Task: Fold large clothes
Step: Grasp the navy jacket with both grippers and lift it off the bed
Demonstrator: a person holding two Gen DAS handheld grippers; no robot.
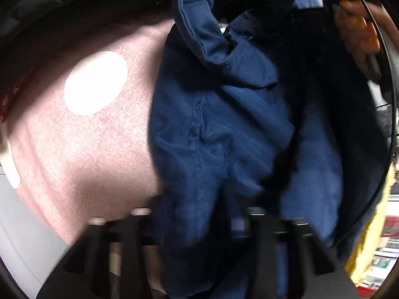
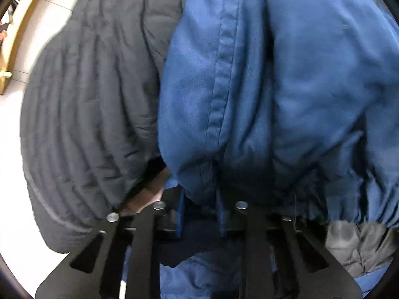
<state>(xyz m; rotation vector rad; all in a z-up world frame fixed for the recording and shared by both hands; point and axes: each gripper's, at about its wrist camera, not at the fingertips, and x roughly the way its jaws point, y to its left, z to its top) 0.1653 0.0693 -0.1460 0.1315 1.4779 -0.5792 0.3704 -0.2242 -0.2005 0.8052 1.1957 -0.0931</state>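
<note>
The blue jacket (image 2: 261,87) hung lengthwise straight ahead of both tongs, right tongs (image 2: 199,214) and left tongs (image 1: 199,216) each clamped on its fabric.

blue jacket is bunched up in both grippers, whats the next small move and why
Probably draw the two grippers apart to pull the blue jacket taut. It hangs crumpled from the left gripper and right gripper, both seemingly shut on its fabric, over the pink cloth, and needs spreading flat before any fold.
</note>
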